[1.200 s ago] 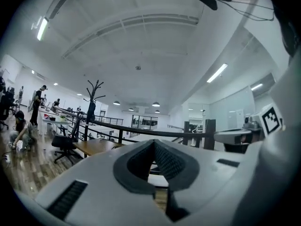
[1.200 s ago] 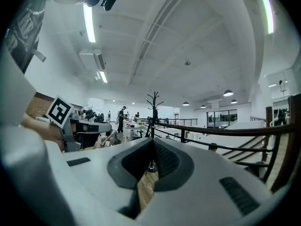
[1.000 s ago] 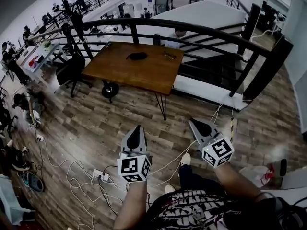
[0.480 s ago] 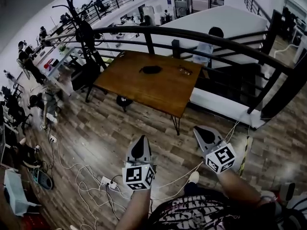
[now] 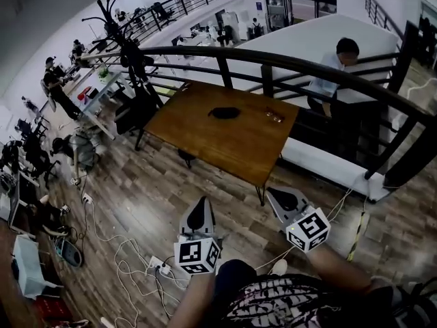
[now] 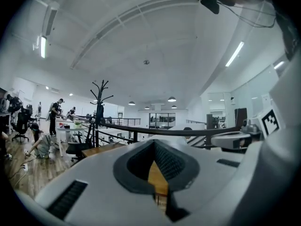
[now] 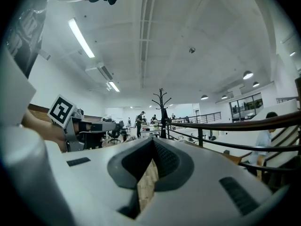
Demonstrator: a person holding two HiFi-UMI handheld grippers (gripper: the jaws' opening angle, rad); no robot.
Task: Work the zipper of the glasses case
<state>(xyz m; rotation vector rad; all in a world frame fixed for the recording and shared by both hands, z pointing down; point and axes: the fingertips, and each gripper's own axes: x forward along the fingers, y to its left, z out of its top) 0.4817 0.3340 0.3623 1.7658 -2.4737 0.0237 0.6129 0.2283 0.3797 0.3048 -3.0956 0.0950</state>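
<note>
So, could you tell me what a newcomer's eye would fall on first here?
The wooden table stands mid-frame before a curved black railing, with the dark glasses case lying near its middle. In the foreground, the left gripper and right gripper are both shut and empty, well short of the table. White cables sprawl across the floor at lower left.

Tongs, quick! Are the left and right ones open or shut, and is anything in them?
Left tongs: shut, holding nothing.
Right tongs: shut, holding nothing.
</note>
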